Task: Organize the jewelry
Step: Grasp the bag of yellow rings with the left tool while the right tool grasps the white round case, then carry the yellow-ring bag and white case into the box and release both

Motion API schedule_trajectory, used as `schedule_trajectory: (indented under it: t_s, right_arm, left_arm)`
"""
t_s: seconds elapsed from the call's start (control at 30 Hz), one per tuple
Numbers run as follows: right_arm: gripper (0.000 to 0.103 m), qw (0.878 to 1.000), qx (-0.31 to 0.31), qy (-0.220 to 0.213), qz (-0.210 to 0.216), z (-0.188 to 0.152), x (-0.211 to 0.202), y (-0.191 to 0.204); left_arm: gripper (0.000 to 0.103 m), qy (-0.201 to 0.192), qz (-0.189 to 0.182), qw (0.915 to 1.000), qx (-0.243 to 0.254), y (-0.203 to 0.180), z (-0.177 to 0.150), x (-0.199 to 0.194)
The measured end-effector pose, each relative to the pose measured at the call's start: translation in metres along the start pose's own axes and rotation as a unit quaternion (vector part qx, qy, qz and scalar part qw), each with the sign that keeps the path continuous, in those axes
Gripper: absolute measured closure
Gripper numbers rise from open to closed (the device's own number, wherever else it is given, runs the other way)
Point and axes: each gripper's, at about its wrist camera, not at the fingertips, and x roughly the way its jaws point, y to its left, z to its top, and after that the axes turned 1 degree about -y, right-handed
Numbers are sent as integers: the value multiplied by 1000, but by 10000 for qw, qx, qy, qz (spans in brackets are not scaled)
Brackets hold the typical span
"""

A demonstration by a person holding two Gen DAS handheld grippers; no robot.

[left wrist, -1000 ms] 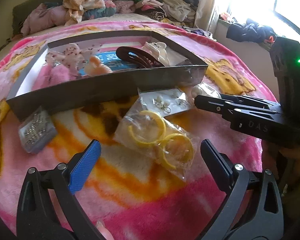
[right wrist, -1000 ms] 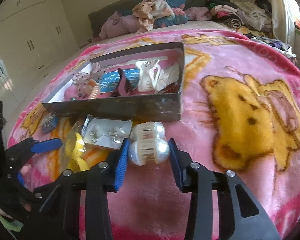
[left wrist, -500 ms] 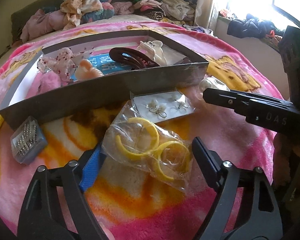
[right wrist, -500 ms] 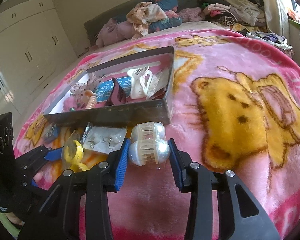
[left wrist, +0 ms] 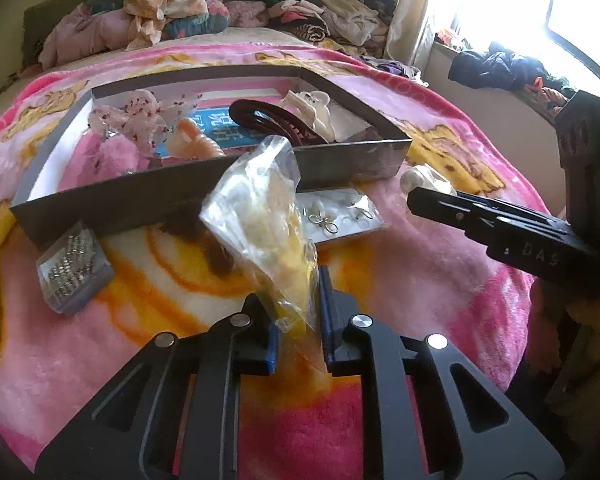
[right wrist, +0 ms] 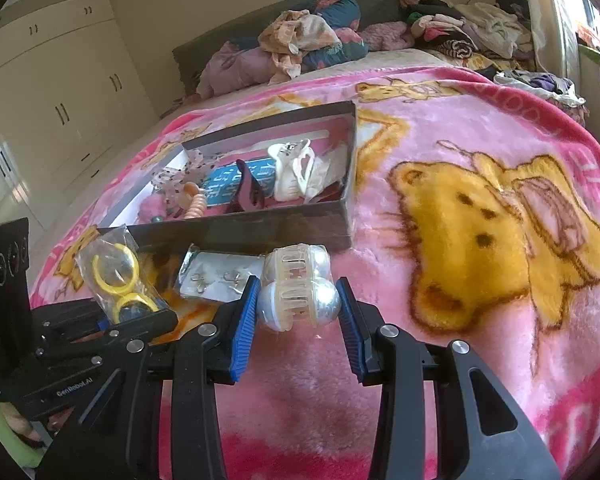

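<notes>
Crinkled plastic, the bag (left wrist: pixel 260 216) of yellow rings, is standing pinched in the left claw (left wrist: pixel 297 322), just short of the box (left wrist: pixel 120 200) wall ahead. Likely next: lifting it over that wall, with room inside at left.

Right claw (right wrist: pixel 298 312) is sitting open astride the clip (right wrist: pixel 296 292) on the bed, the box corner just ahead.
</notes>
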Motion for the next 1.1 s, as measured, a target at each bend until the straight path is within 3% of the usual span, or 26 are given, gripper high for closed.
schedule_trajectory:
  t_s: [1.1]
  right_arm:
    - [66, 9984, -443, -125, 323, 33, 2, 57]
  left_arm:
    - [94, -674, 332, 9942, -775, 70, 32, -49]
